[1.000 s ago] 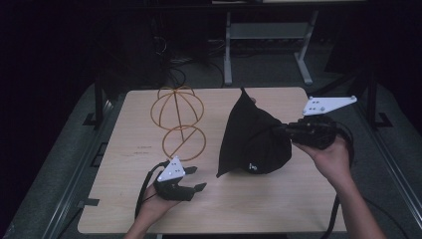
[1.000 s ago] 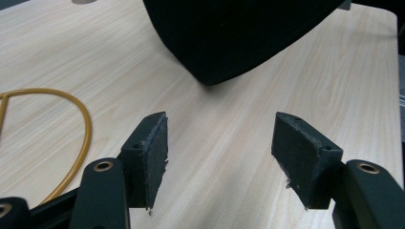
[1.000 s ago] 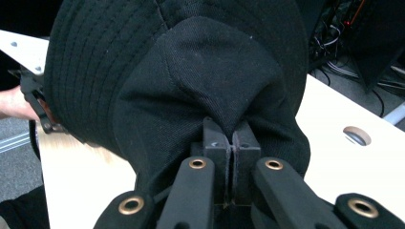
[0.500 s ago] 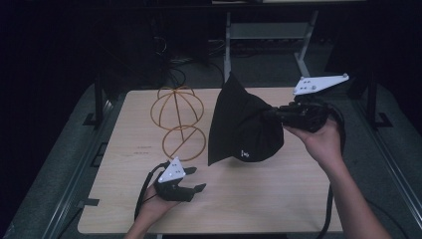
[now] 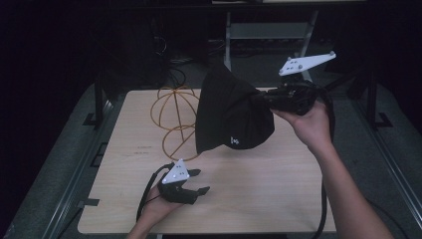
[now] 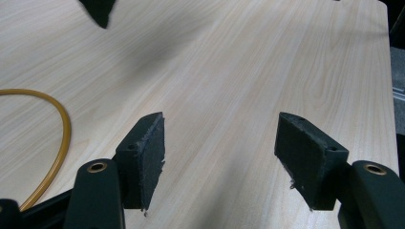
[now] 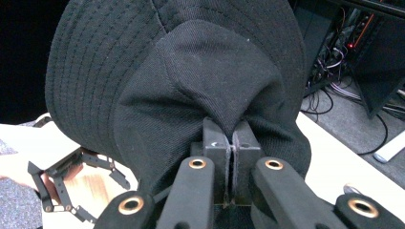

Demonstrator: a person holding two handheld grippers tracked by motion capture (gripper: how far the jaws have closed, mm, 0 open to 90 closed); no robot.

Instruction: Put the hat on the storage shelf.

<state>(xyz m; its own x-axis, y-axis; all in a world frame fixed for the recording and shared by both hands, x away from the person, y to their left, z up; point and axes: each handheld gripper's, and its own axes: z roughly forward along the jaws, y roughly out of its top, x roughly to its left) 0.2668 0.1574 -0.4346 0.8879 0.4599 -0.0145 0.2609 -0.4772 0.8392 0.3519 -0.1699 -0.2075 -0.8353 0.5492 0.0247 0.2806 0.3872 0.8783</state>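
Table: a pale wood-grain rectangular tabletop [image 5: 278, 194] fills the middle of the high view, with dark floor and cabling beyond its far edge.

Hat: a black fabric bucket hat with a stitched brim [image 5: 231, 117] hangs in the air above the far right part of the table — lifted clear of the wood, its opening turned toward the left. A small pale mark sits near its lower edge. In the right gripper view the hat [image 7: 191, 81] bunches into a puckered fold just ahead of the jaws.

Wire frame: an orange wire frame of curved loops [image 5: 174, 119] rests on the table's far left half, just left of the hat and partly behind it. One orange arc [image 6: 57, 143] shows in the left gripper view.

Right gripper: the black two-jaw tool in the person's right hand [image 5: 263, 98] is raised at the table's far right, a grey three-cornered plate above it. Its jaws are pressed together on a pinch of the hat's fabric [image 7: 232, 143].

Left gripper: the matching black tool in the person's left hand [image 5: 198, 181] sits low at the table's near edge — well apart from the hat. Its jaws stand spread wide over bare wood [image 6: 219, 157], holding nothing.
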